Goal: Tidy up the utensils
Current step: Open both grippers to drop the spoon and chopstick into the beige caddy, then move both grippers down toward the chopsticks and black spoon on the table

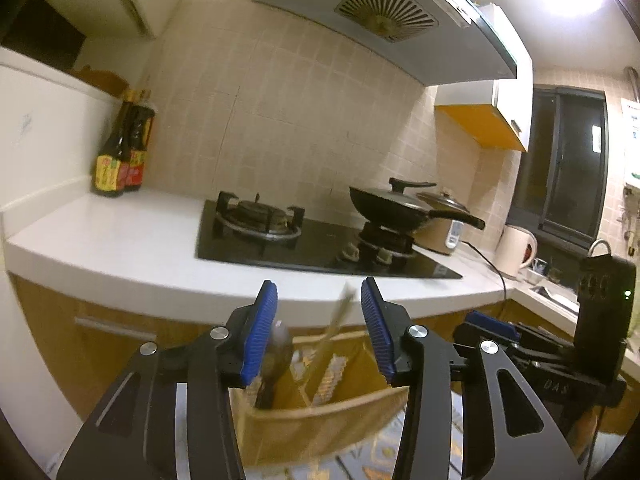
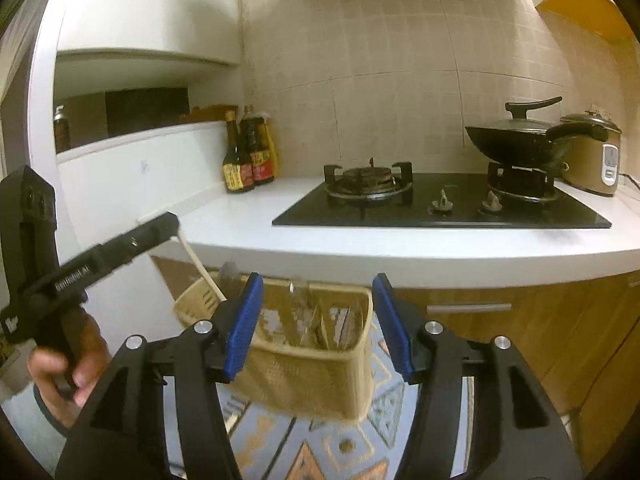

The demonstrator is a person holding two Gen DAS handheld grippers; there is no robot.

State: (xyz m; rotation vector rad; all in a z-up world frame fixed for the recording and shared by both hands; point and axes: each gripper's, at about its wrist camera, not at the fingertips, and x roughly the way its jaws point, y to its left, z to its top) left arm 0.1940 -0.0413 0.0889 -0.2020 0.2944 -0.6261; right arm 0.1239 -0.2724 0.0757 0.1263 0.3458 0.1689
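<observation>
left gripper point(image 1: 319, 330) jaws apart | right gripper point(image 2: 316, 322) jaws apart | utensil basket point(image 2: 308, 376) lower centre (blurred) | spoon point(image 1: 276, 354) inside

Left tongs point(image 2: 160, 226) body: white lettering, too blurred to read. Bottle labels point(image 2: 250, 170) illegible.

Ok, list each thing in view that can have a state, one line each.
left claw: open, nothing between the pads
right claw: open, nothing held
utensil basket: upright, utensils standing inside
spoon: standing in the basket, bowl up
wok: lid on, sitting on the right burner
left burner: bare, no flame visible
rice cooker: lid closed
sauce bottles: upright, capped
</observation>
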